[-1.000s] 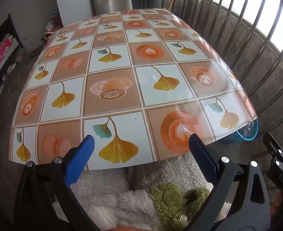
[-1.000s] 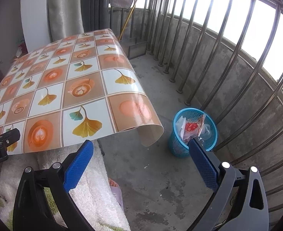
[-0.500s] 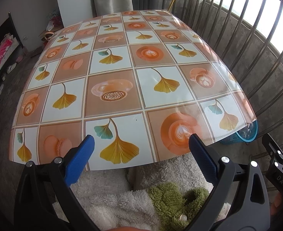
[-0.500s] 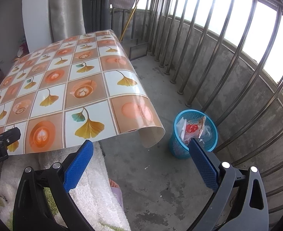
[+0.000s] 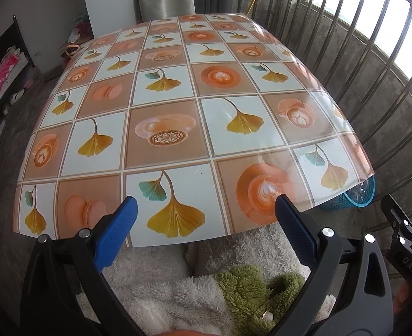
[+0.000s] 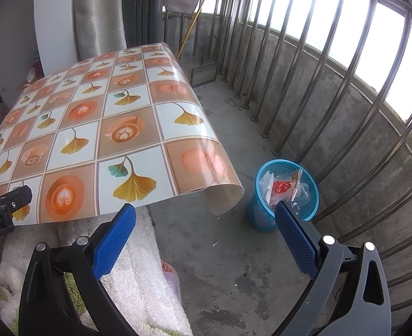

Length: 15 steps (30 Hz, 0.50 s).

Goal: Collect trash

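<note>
1. The task looks finished or nearly so. The table (image 5: 177,128) with its patterned cover shows no litter in either view, and the trash (image 6: 283,189) sits inside the blue basket (image 6: 264,215) on the concrete floor, just beside the table's curled corner and near the railing (image 6: 304,84).
2. The left tongs (image 5: 206,212) hover over the near table edge, jaws spread wide, holding nothing.
3. The right tongs (image 6: 206,218) hang over the floor, pointed toward the basket, likewise wide open and empty.
4. Next move, as I judge it: scan the floor and table for a missed scrap; if none, nothing is left to grip.
5. Count: one table, one basket, two tongs. Several wrappers are bunched in the basket; an exact number cannot be told.
</note>
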Each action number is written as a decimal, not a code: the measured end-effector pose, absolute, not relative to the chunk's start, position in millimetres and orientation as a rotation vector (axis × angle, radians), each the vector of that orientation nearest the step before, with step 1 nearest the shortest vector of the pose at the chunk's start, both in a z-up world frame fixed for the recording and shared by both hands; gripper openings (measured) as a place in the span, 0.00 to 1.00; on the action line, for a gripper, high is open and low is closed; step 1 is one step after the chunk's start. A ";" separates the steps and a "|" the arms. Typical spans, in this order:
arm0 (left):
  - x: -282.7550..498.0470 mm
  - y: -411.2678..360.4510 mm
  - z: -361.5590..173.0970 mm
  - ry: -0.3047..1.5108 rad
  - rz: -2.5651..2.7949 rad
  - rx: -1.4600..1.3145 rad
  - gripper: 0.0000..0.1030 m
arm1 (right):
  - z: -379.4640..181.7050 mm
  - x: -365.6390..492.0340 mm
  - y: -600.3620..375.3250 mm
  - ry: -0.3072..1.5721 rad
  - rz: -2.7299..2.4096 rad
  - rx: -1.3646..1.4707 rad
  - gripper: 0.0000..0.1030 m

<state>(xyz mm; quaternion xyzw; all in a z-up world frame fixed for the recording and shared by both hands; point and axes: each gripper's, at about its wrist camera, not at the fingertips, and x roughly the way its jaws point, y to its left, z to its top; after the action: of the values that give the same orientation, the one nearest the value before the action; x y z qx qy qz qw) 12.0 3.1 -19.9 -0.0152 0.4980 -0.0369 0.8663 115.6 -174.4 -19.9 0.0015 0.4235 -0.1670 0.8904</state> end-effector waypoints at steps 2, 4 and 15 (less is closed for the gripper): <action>12.4 2.9 -20.2 1.043 -0.077 -0.031 0.91 | -20.2 116.1 -172.9 0.880 -0.344 0.004 0.94; 11.6 4.3 -21.0 1.045 -0.076 -0.033 0.91 | -20.7 115.5 -172.9 0.880 -0.343 0.005 0.94; 9.5 7.6 -24.4 1.049 -0.076 -0.038 0.91 | -22.1 116.8 -170.6 0.883 -0.338 0.005 0.94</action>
<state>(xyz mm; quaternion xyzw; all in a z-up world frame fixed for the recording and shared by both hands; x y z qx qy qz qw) 9.5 7.6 -24.4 -0.0181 0.5007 -0.0363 0.8647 116.8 -170.6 -22.1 0.0025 0.4251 -0.1628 0.8904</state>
